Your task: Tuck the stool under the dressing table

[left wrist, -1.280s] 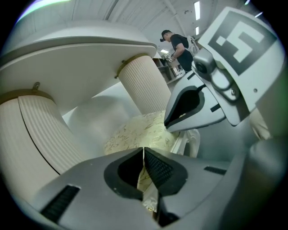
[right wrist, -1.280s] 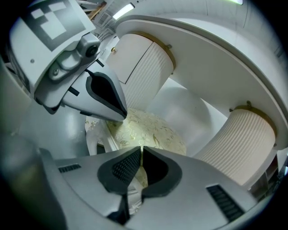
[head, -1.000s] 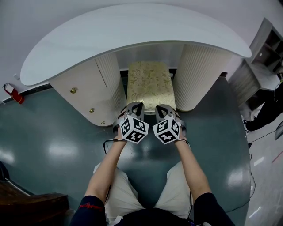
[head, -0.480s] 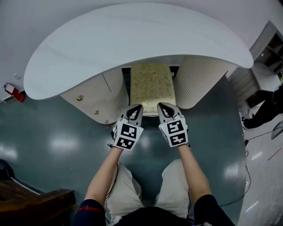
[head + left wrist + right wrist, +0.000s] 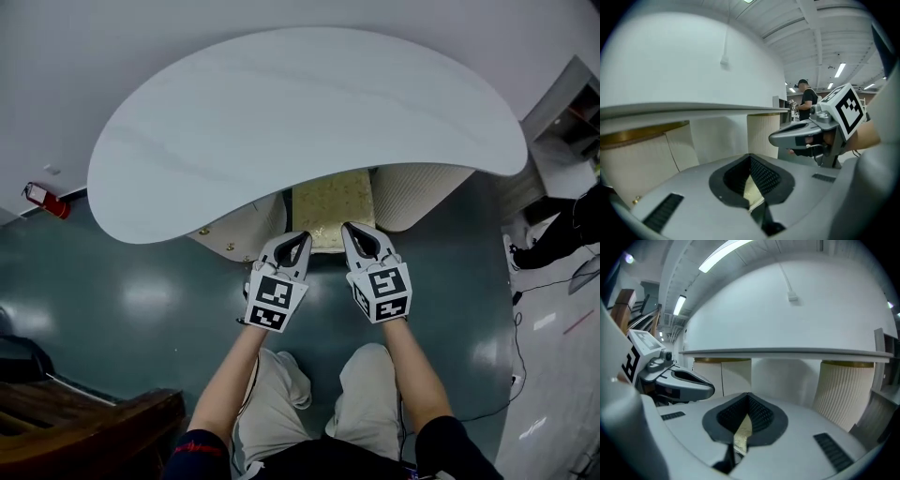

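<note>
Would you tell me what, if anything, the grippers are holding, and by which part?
Nothing. The left gripper and right gripper are both shut and empty, in front of the stool tucked under the dressing table.

I log the left gripper [image 5: 300, 242] and right gripper [image 5: 351, 232] risen from the stool [image 5: 330, 202] front edge, both rolled. The view is higher, and the dressing table [image 5: 300, 112] top now hides more of the seat.

The dressing table [image 5: 300, 122] hides most of the stool [image 5: 330, 208]. At 3 o'clock, the picture's edge cuts off a person [image 5: 576, 227].
</note>
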`<state>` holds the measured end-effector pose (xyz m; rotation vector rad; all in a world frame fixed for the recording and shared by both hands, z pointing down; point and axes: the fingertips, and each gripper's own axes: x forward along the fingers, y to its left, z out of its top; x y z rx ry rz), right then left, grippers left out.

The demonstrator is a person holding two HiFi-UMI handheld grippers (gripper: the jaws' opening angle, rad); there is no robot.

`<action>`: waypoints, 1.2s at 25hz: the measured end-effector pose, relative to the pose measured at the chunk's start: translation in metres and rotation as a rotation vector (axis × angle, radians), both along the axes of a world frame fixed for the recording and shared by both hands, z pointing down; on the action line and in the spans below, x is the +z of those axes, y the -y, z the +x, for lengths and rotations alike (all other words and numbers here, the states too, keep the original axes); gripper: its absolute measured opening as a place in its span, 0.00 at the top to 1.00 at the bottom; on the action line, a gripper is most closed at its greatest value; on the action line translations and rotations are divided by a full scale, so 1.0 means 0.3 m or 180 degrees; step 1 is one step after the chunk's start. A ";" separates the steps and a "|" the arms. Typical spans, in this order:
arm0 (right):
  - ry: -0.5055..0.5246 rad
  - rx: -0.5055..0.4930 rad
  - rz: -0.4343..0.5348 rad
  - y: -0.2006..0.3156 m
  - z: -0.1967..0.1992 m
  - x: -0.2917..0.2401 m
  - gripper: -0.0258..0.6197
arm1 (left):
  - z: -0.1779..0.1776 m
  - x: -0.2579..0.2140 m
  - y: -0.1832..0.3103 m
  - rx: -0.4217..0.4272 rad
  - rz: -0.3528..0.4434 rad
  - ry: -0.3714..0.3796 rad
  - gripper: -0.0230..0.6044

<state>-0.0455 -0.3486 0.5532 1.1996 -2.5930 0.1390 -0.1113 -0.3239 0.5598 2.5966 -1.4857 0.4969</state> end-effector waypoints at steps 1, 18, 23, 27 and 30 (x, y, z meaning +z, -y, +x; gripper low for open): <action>0.0024 0.0007 -0.0004 -0.005 -0.004 -0.044 0.94 | -0.005 -0.042 -0.004 -0.0006 -0.0009 -0.0029 0.94; 0.0308 0.0223 -0.0044 -0.116 -0.050 -0.883 0.94 | -0.139 -0.834 -0.074 -0.0130 -0.0056 -0.0455 0.94; 0.0376 0.0270 0.0067 -0.156 -0.057 -1.093 0.94 | -0.150 -1.027 -0.123 -0.0159 -0.0009 -0.0540 0.94; 0.0371 0.0214 0.0110 -0.191 -0.053 -1.213 0.94 | -0.127 -1.135 -0.179 -0.0175 0.0005 -0.0611 0.94; 0.0384 0.0183 0.0128 -0.232 -0.040 -1.276 0.94 | -0.102 -1.216 -0.219 -0.0112 0.0066 -0.0565 0.94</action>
